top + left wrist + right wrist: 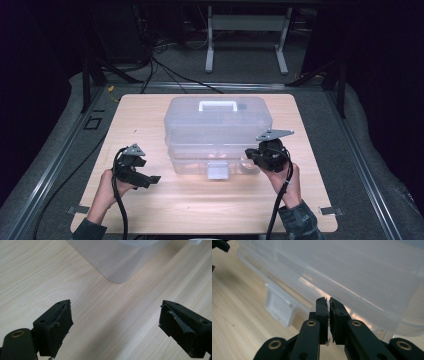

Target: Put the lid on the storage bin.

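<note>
Closing in on the clear plastic box [218,132], both hands look set to work its front latch [217,171]. Box sits mid-table, lid down, white handle [218,105] on top, latch tab facing the person. Right gripper [329,302] has its jaws pressed together w/ nothing between them, tips just beside the box's lower front edge, right of the latch; can't tell if they touch the plastic. Left gripper [116,317] hangs low over bare table [200,205] near the box's front-left corner, jaws spread wide, empty. Looks like the approach step, latch not yet undone. Next move prob. needs the shut right tips slid under the tab to flip it up, w/ left gripper steadying the box so it doesn't skid.
</note>
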### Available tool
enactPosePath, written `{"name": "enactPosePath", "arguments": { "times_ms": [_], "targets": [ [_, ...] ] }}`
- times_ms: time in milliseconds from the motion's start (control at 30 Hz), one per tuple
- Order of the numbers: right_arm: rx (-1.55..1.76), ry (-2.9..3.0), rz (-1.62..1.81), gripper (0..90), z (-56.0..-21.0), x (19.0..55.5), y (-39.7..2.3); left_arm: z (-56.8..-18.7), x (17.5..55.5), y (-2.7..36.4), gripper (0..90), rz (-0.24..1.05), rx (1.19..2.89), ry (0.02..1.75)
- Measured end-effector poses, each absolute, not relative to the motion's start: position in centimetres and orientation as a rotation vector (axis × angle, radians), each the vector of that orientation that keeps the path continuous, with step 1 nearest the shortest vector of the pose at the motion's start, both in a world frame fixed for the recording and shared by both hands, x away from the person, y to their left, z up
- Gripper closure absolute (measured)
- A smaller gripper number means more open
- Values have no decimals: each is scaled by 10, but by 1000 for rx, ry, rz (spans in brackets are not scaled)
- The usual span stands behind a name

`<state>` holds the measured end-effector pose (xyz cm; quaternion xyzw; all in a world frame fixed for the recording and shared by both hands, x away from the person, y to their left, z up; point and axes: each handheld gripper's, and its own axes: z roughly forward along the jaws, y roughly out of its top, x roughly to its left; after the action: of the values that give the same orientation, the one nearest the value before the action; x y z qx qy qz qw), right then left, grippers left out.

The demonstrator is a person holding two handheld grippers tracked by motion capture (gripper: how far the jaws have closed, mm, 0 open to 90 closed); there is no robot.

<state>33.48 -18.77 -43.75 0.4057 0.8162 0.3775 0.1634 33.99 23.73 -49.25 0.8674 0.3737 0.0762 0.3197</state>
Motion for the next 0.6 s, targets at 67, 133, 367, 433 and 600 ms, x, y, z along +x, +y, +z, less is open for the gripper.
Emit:
{"name": "enactPosePath", "arguments": {
  "times_ms": [67, 133, 367, 433, 600],
  "targets": [
    [1162, 2334, 1068, 854, -441, 334, -187, -493, 340, 237, 109, 200, 2282, 983],
    [1172, 2346, 1055, 854, -446, 333, -188, -493, 341, 237, 99, 193, 2285, 988],
    [1187, 2374, 1025, 851, -460, 331, -187, -496, 342, 235, 92, 173, 2286, 978],
    [1176, 2369, 1000, 845, -461, 327, -186, -498, 342, 235, 86, 137, 2273, 967],
    [1166, 2375, 976, 789, -461, 317, -190, -497, 338, 239, 71, 198, 2275, 982]
  ]
}}
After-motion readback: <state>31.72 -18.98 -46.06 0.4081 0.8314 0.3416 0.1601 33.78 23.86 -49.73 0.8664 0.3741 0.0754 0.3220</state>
